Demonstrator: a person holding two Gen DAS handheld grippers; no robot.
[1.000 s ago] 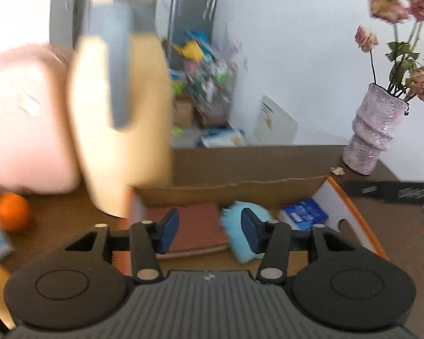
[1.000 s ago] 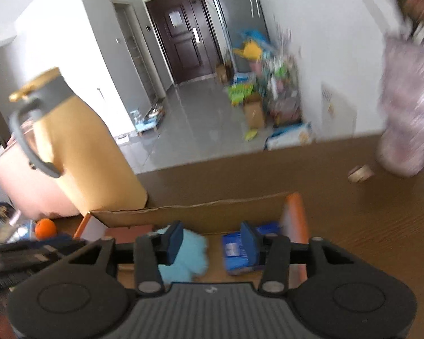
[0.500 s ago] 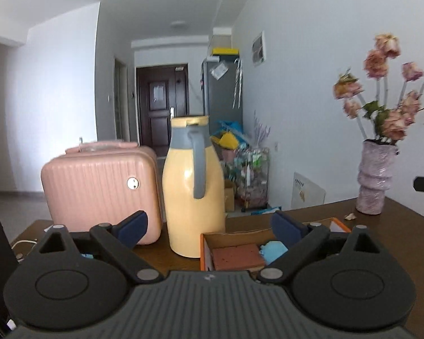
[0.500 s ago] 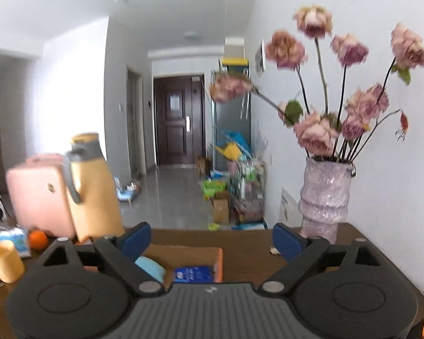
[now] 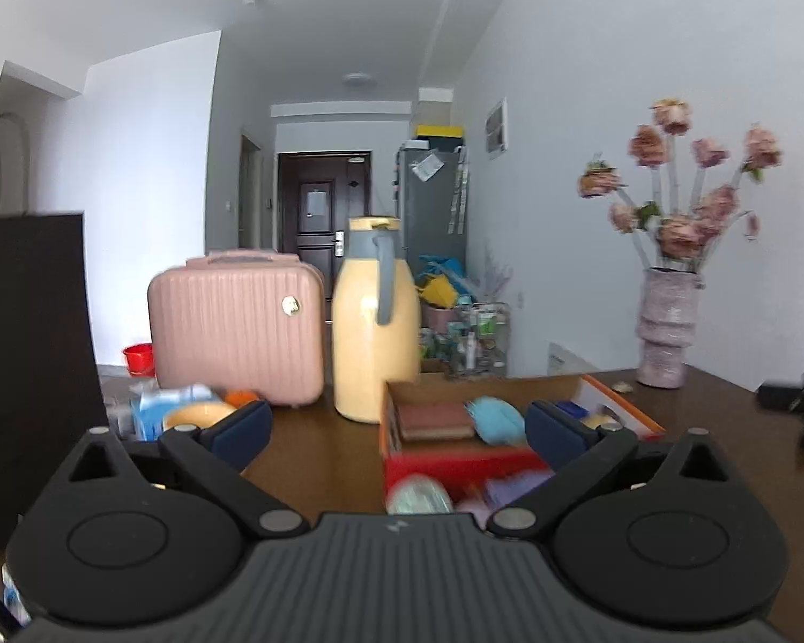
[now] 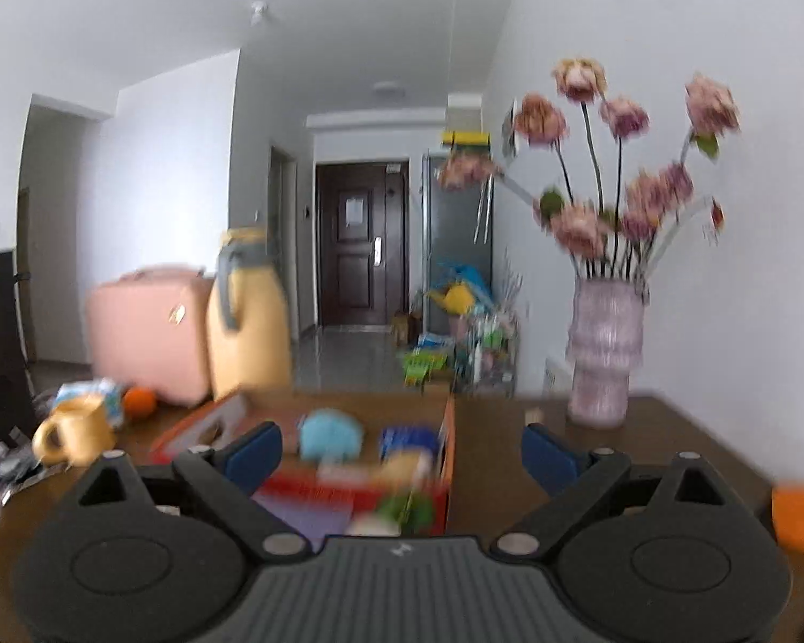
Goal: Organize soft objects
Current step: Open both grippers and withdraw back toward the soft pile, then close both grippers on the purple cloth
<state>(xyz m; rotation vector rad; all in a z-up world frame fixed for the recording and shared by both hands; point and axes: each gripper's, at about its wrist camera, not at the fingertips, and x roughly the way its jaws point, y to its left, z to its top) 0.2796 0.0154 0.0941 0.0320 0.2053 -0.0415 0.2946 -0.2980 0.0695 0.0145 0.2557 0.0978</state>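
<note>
Toy [image 5: 494, 418] — blue, fuzzy, rounded — lies inside orange-edged cardboard box [image 5: 622, 411].

White walls, dark door [image 5: 322, 219] down a hallway, grey fridge [image 5: 435, 202], brown table [image 5: 321, 450].

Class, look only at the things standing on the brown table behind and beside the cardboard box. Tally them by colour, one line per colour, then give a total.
Pink: 2, the ribbed hard case and the textured vase
Yellow: 2, the tall jug with a grey handle and the mug
Orange: 1, the round fruit
Total: 5
</note>
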